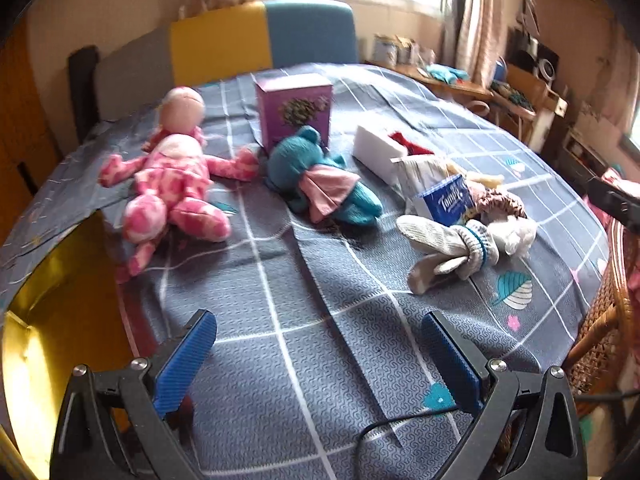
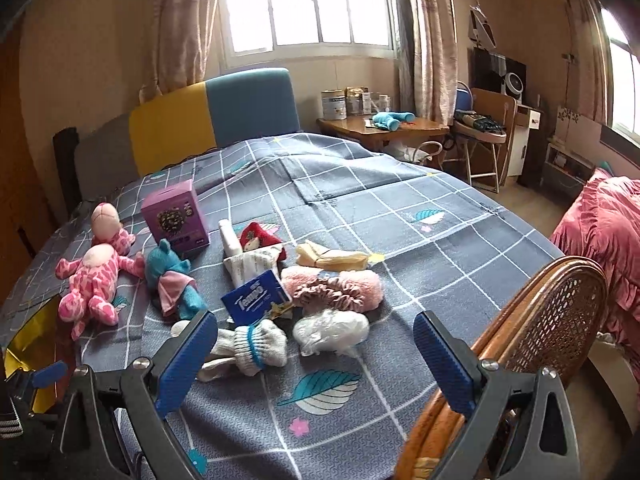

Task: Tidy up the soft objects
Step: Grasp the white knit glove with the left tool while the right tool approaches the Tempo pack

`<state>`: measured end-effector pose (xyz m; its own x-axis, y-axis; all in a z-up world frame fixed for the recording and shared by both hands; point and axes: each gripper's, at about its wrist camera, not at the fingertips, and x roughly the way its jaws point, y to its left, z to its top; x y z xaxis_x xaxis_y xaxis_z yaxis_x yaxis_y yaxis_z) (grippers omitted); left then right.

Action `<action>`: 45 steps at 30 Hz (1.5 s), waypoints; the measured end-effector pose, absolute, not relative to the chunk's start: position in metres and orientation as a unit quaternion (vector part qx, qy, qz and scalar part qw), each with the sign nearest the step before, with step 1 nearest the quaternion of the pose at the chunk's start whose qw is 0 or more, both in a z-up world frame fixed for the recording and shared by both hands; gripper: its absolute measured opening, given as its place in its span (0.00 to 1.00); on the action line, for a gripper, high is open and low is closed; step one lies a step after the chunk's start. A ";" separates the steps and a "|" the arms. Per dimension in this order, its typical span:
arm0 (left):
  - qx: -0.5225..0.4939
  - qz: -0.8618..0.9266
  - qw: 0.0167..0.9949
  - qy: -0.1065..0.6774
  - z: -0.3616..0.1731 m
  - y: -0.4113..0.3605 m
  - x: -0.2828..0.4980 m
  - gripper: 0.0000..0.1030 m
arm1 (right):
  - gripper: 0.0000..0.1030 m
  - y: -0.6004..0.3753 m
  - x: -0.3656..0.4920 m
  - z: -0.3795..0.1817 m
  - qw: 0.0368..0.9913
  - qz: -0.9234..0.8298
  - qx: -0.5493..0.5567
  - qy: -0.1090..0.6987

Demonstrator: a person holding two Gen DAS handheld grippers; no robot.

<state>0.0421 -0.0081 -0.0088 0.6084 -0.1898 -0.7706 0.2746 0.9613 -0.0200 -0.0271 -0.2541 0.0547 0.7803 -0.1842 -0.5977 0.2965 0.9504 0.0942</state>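
Note:
A pink spotted plush (image 1: 172,184) (image 2: 94,280) and a teal plush in a pink skirt (image 1: 320,178) (image 2: 172,284) lie on the grey checked bedsheet (image 1: 280,320). To their right lies a heap: white knit gloves (image 1: 448,248) (image 2: 248,346), a blue Tempo tissue pack (image 1: 444,200) (image 2: 256,298), a pink scrunchie (image 2: 332,294), a clear plastic bundle (image 2: 330,330). My left gripper (image 1: 320,344) is open and empty above the sheet's near part. My right gripper (image 2: 316,346) is open and empty, just short of the gloves.
A purple box (image 1: 294,110) (image 2: 176,216) and a white box (image 1: 380,154) stand behind the toys. A gold-lined container (image 1: 44,340) sits off the bed's left edge. A rattan chair (image 2: 532,344) stands at the right. A wooden desk (image 2: 384,128) is beyond the bed.

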 end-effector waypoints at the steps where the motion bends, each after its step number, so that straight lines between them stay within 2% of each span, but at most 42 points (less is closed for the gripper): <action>1: 0.045 -0.140 0.893 0.426 -0.008 -0.010 0.048 0.98 | 0.98 -0.261 -0.027 0.055 0.937 -0.132 0.097 0.308; 7: 0.093 -0.230 0.876 0.414 0.001 -0.053 0.071 0.96 | 0.98 -0.298 -0.031 0.053 0.929 -0.160 0.117 0.314; 8: 0.110 -0.251 0.870 0.411 0.001 -0.065 0.073 0.93 | 0.98 -0.302 -0.031 0.052 0.928 -0.162 0.120 0.315; 10: 0.151 -0.283 0.858 0.400 0.000 -0.090 0.077 0.82 | 0.98 -0.307 -0.031 0.051 0.926 -0.167 0.123 0.317; 11: 0.166 -0.294 0.854 0.396 -0.001 -0.098 0.077 0.81 | 0.98 -0.310 -0.031 0.050 0.925 -0.169 0.126 0.317; 18: 0.243 -0.345 0.811 0.405 -0.031 -0.163 0.092 0.79 | 0.98 -0.327 -0.030 0.050 0.921 -0.179 0.136 0.319; 20: 0.251 -0.341 0.801 0.423 -0.046 -0.172 0.098 0.70 | 0.98 -0.331 -0.030 0.052 0.920 -0.181 0.140 0.318; 21: 0.247 -0.342 0.796 0.433 -0.053 -0.173 0.101 0.52 | 0.98 -0.331 -0.029 0.052 0.920 -0.181 0.141 0.319; 24: 0.197 -0.350 0.804 0.439 -0.055 -0.163 0.104 0.40 | 0.98 -0.333 -0.027 0.055 0.920 -0.179 0.137 0.319; 30: 0.093 -0.319 0.840 0.429 -0.029 -0.102 0.099 0.39 | 0.98 -0.326 -0.006 0.057 0.922 -0.132 0.153 0.331; 36: 0.014 -0.271 0.863 0.425 -0.014 -0.034 0.080 0.39 | 0.95 -0.287 0.053 0.034 0.895 -0.015 0.163 0.416; 39: -0.008 -0.247 0.875 0.417 -0.009 -0.006 0.068 0.39 | 0.95 -0.277 0.077 0.005 0.844 0.050 0.268 0.462; 45: -0.044 -0.225 0.889 0.397 0.005 0.035 0.046 0.40 | 0.99 -0.275 0.110 -0.045 0.778 0.010 0.418 0.470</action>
